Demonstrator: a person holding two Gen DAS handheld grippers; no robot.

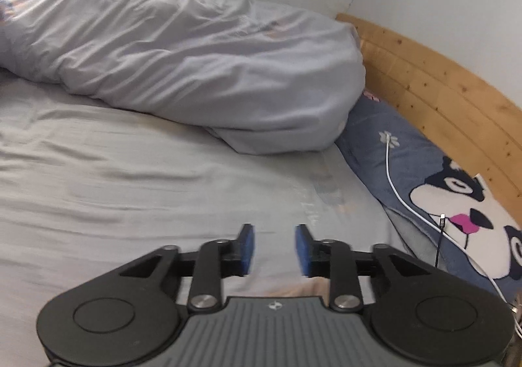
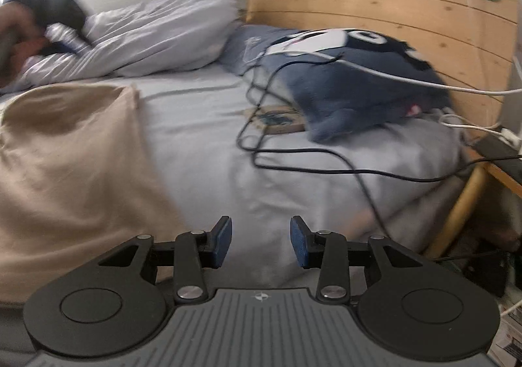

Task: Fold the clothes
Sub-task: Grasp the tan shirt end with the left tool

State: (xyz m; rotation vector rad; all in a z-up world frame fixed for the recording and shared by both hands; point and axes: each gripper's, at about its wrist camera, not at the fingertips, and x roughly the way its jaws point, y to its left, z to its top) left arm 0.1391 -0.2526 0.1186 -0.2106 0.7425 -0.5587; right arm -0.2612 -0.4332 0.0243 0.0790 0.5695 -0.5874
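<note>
We note both the left gripper (image 1: 274, 249) and right gripper (image 2: 261, 241) empty with fingers apart; the crumpled beige cloth garment (image 2: 65, 164), left of frame, wants edge grips clear of the black cable (image 2: 310, 167).

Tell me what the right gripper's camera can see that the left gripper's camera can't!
Only the right wrist view shows the beige garment lying on the bed, a black cable looping over the sheet, and the open right gripper. Only the left wrist view shows the open left gripper. Both show the rolled grey duvet, the blue dog-print blanket, a white cable, the grey bedsheet and the wooden headboard.
</note>
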